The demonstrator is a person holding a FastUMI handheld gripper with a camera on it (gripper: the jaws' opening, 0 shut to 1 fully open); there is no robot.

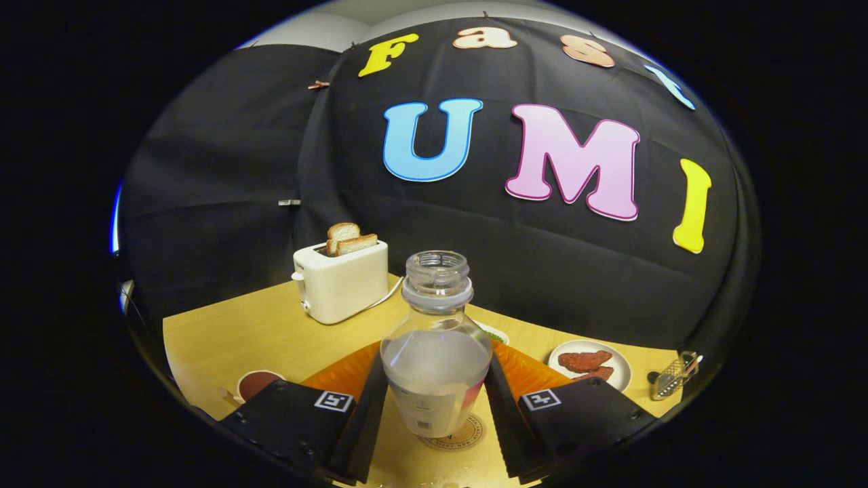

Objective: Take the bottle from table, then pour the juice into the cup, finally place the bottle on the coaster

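**A:** Gripper view has the bottle (436, 352) upright between the two fingers of my claw (434, 413), cap off, cloudy juice up to about its shoulder. Both fingers look pressed to its sides, so I call it clamped on the bottle.

**B:** And the coaster?

**A:** The coaster (456, 434) sits right under the bottle's base, on the tabletop (224, 339). I can't tell whether the base is touching it or just above.

**B:** So it's the put-down?

**A:** That's my read. I'd keep the bottle vertical, centre the base over the round, lower straight, and spread the fingers only once its weight rests there. With no cap, any tilt could spill.

**B:** Room around you?

**A:** Something orange (346, 369) lies close behind both fingers. The toaster (342, 281) stands well back to one side, a plate of food (590, 362) and a small grater (671, 376) to the other. A brown-filled cup (258, 383) sits by the tabletop's near edge, beside one finger. I'd back straight out.
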